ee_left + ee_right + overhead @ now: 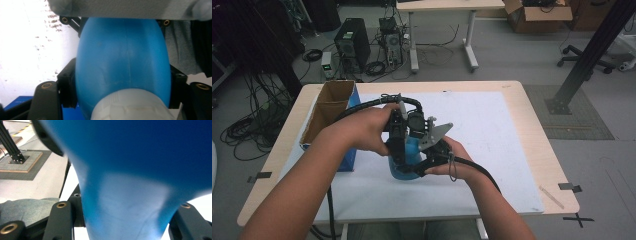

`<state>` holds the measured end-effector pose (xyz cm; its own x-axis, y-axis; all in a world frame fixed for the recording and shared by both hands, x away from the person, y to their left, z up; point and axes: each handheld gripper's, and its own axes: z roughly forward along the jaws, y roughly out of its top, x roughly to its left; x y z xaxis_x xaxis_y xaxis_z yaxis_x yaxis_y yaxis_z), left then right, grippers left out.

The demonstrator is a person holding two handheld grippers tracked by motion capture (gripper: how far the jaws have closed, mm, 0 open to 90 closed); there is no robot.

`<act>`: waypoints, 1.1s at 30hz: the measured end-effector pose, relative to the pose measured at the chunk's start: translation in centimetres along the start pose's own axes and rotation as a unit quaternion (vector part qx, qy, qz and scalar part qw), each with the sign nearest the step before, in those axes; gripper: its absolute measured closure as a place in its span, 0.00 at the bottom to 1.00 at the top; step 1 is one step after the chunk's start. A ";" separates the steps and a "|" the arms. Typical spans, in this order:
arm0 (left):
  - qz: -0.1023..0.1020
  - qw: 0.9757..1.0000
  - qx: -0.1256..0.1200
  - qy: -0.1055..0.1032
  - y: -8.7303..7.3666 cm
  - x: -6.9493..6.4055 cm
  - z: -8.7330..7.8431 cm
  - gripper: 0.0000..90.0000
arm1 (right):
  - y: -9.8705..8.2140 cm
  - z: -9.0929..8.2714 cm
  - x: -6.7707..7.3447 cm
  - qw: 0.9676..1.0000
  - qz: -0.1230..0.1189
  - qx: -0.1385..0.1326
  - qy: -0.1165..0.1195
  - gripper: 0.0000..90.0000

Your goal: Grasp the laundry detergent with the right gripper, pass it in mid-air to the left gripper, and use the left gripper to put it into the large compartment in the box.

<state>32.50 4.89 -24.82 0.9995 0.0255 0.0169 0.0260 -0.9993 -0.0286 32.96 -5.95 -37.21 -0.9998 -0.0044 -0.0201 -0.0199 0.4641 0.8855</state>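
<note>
A blue plastic bottle [408, 162] with a white cap [130, 105] is held just above the white mat between both grippers. My left gripper [396, 150] reaches down from the upper left; in the left gripper view its black pads [67, 85] press on both sides of the bottle [122, 57] just beyond the cap. My right gripper [424, 166] comes in from the lower right, its grey plate [435, 134] tilted up. In the right gripper view its jaws pinch the bottle [125, 182] at a narrow part of the body.
An open cardboard box [329, 107] with a blue side stands at the table's left, close to my left forearm. The white mat [482, 125] covers most of the wooden table [542, 150]. Computers, cables and a desk lie on the floor beyond.
</note>
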 end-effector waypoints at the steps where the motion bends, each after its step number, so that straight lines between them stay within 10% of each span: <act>1: 0.001 1.000 -0.002 -0.001 0.0 0.0 0.0 0.40 | 0.0 0.0 0.0 1.000 0.000 0.000 0.000 0.50; 33: 0.012 1.000 0.008 0.020 0.7 0.2 0.1 0.44 | -0.5 -0.5 -0.2 1.000 -0.003 -0.007 -0.014 0.48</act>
<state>32.74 4.23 -24.90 0.9985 -0.0001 0.0554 0.0024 -0.9990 -0.0447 33.22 -6.62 -37.43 -0.9991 0.0179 -0.0393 -0.0270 0.4517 0.8917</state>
